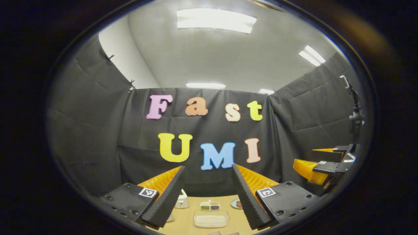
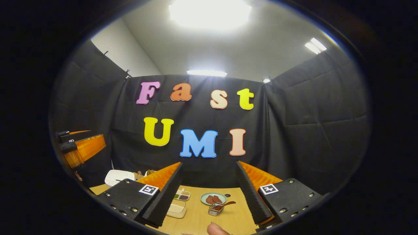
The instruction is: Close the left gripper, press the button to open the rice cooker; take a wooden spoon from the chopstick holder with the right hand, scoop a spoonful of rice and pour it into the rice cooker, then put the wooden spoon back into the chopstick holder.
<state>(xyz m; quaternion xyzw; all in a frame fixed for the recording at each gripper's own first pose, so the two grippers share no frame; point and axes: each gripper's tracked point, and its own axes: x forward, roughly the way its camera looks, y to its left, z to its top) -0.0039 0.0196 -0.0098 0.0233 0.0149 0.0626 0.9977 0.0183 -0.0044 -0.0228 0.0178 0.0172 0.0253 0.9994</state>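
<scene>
Both grippers are hanging wide open above the table. Left gripper (image 1: pixel 207 195) is sitting nearer the rice cooker (image 1: pixel 181 199), which is lying ahead and left, so it'll need closing first.

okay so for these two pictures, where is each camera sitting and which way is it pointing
Left gripper view: rides the left gripper, held high, facing the booth's back wall over the table; its own open fingers frame the clear rice container; the right gripper shows at right.
Right gripper view: rides the right gripper, facing likewise; open fingers, a fingertip below, the left gripper at left.
Shared: table, rice container, divided dish, plate.
</scene>
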